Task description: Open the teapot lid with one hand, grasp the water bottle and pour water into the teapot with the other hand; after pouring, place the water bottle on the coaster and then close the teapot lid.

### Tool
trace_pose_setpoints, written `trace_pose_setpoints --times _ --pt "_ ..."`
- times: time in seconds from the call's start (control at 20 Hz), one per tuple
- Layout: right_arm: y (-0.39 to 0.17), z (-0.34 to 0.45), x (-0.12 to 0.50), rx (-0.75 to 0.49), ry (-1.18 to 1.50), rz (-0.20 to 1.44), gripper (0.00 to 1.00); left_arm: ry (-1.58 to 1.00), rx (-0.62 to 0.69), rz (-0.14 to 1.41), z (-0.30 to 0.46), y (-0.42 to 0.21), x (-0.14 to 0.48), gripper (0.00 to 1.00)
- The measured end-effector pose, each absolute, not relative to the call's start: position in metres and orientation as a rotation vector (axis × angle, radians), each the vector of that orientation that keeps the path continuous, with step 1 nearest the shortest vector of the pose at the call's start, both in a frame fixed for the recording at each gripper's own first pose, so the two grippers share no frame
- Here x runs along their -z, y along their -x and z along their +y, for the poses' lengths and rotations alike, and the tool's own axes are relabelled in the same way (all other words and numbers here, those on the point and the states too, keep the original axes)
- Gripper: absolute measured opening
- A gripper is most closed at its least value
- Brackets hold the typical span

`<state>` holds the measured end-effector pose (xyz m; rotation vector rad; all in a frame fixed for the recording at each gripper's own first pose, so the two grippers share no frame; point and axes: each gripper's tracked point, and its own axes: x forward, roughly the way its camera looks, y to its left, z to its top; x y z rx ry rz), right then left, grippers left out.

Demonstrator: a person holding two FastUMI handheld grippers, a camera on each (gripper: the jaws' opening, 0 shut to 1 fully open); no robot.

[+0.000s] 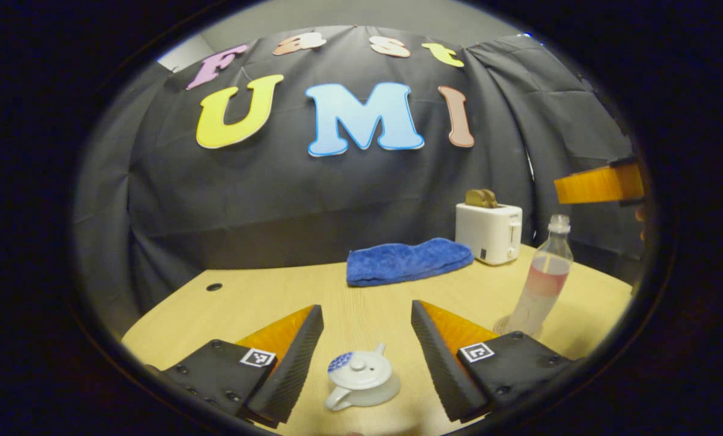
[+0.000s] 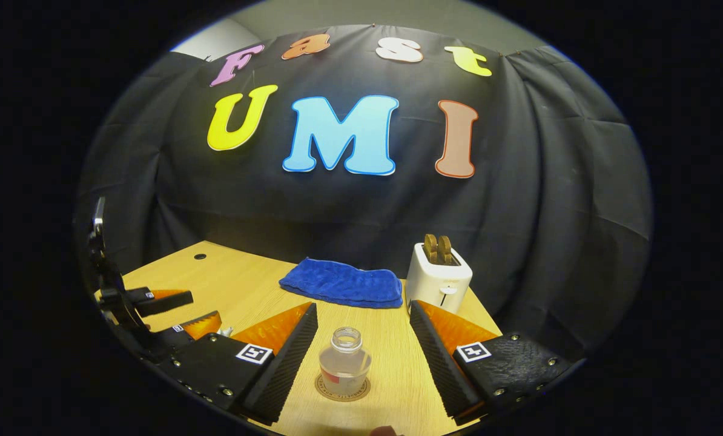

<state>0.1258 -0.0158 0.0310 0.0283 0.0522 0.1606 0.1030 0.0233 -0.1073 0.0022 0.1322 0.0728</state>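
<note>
- On the tabletop [image 1: 264, 297], near edge: teapot [image 1: 361, 383], pale ceramic, upright, lid [image 1: 356, 368] seated on it with the knob on top. It lies between the fingers of the left claw [image 1: 366, 357], which hangs above it with jaws spread wide and touching nothing; a placement that suits dropping onto the lid knob.
- Water bottle [image 2: 344, 362]: clear plastic, mouth uncapped in the right gripper view, a little liquid inside, upright. It stands on the round coaster [image 2: 342, 389], the spot the task names for it.
- Right claw [image 2: 363, 354]: jaws wide apart, one finger to each side of the bottle and apart from it, holding nothing. Whether this is approach or release cannot be told, so the stage of the task is uncertain.
- In the left gripper view the bottle stands well to the right of the teapot, within reach for pouring.
- Blue cloth [image 1: 407, 260]: folded, at the back of the tabletop, clear of both claws.
- Toaster [image 1: 488, 233]: white, two slices standing in its slots, just beside the cloth, behind the bottle; no part in the task.
</note>
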Motion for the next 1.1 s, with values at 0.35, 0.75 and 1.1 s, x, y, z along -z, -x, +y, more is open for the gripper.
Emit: trace_pose_setpoints --times 0.35,0.75,1.1 --pt "-0.094 -0.016 -0.058 -0.178 0.024 -0.028 0.95 0.025 -0.122 0.017 0.003 -0.083 0.016 1.00" --pt "-0.066 -0.007 -0.093 -0.220 0.045 -0.150 0.95 0.075 -0.172 -0.026 0.006 -0.037 -0.048 1.00" --pt "-0.052 0.006 -0.114 -0.191 0.074 -0.201 0.95 0.110 -0.190 -0.024 0.029 -0.009 -0.056 1.00"
